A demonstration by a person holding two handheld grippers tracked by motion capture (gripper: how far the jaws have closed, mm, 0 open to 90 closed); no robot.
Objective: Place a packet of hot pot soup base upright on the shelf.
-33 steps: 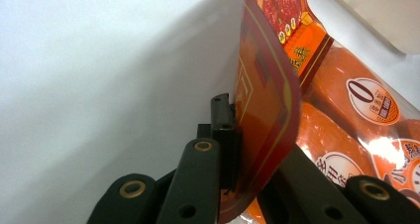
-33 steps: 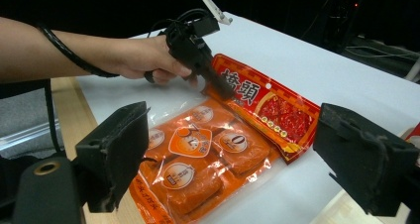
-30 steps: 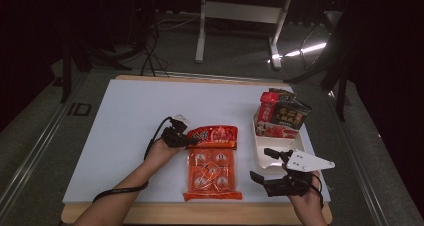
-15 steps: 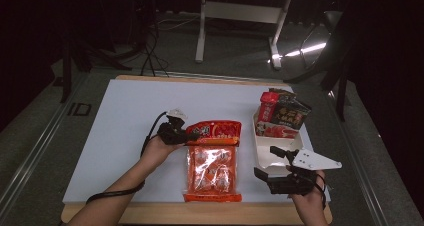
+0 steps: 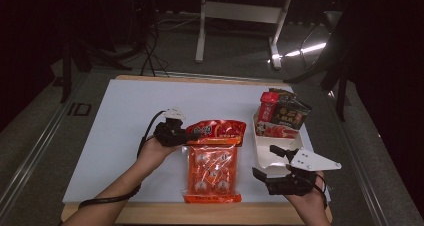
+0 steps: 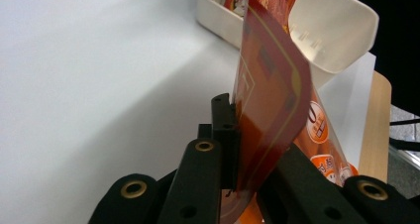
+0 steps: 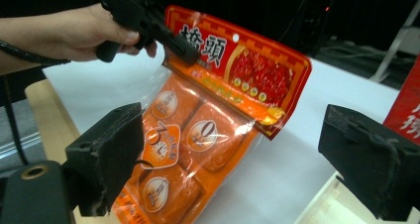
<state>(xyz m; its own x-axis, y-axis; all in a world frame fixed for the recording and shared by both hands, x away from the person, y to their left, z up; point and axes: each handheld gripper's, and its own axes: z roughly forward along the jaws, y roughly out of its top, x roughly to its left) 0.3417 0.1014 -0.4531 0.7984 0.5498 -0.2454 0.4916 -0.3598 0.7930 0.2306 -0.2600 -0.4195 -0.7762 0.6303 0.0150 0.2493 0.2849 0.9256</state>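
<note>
High view shows the left gripper (image 5: 192,134) clamped on the red top edge of the orange snack bag (image 5: 212,166) — its far end lifted, its near end at the table's (image 5: 120,116) near edge. Right gripper (image 5: 267,162) hovers just right of the bag, jaws wide and empty, near the cream tray (image 5: 265,158).

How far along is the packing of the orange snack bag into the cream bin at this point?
Done: the cream bin already holds several packets at its far end. In hand: the left gripper is shut on the red header of the orange snack bag, whose top is raised while its bottom rests on the table. The right gripper waits open by the bin. Left: carrying the bag over and placing it inside.
</note>
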